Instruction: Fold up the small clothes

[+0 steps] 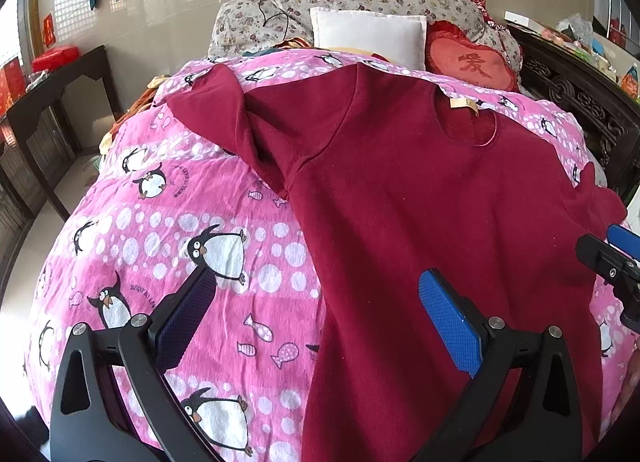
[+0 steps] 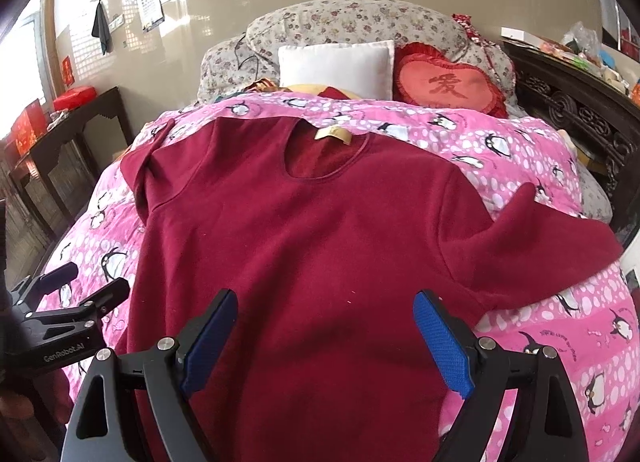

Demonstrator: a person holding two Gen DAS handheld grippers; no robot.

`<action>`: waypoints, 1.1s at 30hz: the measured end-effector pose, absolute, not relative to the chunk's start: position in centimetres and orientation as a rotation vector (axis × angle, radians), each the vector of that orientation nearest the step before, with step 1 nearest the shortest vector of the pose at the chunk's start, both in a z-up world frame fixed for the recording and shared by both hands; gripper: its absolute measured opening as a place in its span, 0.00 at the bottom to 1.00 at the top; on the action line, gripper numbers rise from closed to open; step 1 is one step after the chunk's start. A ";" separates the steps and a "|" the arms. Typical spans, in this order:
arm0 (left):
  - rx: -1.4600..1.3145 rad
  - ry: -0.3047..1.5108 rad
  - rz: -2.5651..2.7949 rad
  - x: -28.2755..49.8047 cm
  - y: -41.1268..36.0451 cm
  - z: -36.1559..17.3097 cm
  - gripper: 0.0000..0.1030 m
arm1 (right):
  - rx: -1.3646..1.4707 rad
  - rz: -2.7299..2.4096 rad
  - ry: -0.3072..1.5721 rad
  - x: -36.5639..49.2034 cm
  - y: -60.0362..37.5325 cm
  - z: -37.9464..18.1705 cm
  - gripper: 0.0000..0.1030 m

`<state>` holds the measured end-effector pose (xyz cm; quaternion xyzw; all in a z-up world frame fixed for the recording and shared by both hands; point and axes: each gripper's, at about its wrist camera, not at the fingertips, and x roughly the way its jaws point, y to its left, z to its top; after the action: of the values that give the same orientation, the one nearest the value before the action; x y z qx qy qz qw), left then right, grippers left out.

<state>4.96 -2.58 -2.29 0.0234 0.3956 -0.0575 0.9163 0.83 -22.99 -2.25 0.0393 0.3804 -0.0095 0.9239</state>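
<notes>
A dark red long-sleeved top (image 1: 420,198) lies flat, front up, on a pink penguin quilt (image 1: 168,246), neckline and tan label (image 1: 464,104) at the far end. Its left sleeve (image 1: 224,122) is creased and its right sleeve (image 2: 552,246) spreads out sideways. My left gripper (image 1: 316,302) is open and empty above the top's lower left edge. My right gripper (image 2: 324,322) is open and empty above the top's (image 2: 312,246) lower middle. The left gripper also shows in the right wrist view (image 2: 86,286), and the right gripper in the left wrist view (image 1: 608,246).
A white pillow (image 2: 336,66), a red heart cushion (image 2: 452,86) and a floral bundle (image 2: 360,22) lie at the head of the bed. A dark carved bed frame (image 2: 580,118) runs along the right. A dark side table (image 1: 60,102) stands on the left.
</notes>
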 end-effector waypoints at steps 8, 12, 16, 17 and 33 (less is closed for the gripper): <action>0.059 0.821 -0.116 5.9 -2.6 -2.4 0.99 | 0.004 -0.020 0.802 2.4 -21.4 -2.4 0.86; 0.059 0.828 -0.108 6.8 -2.3 -2.7 0.99 | 0.027 0.015 0.808 3.5 -20.5 -2.6 0.86; 0.057 0.836 -0.101 7.3 -1.9 -3.2 0.99 | 0.035 0.041 0.818 4.5 -19.6 -2.7 0.86; 0.059 0.837 -0.098 7.4 -1.9 -3.3 0.99 | 0.039 0.054 0.824 4.9 -19.2 -2.7 0.86; 0.037 0.856 -0.074 9.3 0.4 -4.1 0.99 | -0.013 0.115 0.863 8.9 -15.1 -2.7 0.86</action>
<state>9.30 0.38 -4.06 0.0177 0.4148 -0.0357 0.9090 8.86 -15.11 -2.74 -0.0064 0.4181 0.0558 0.9067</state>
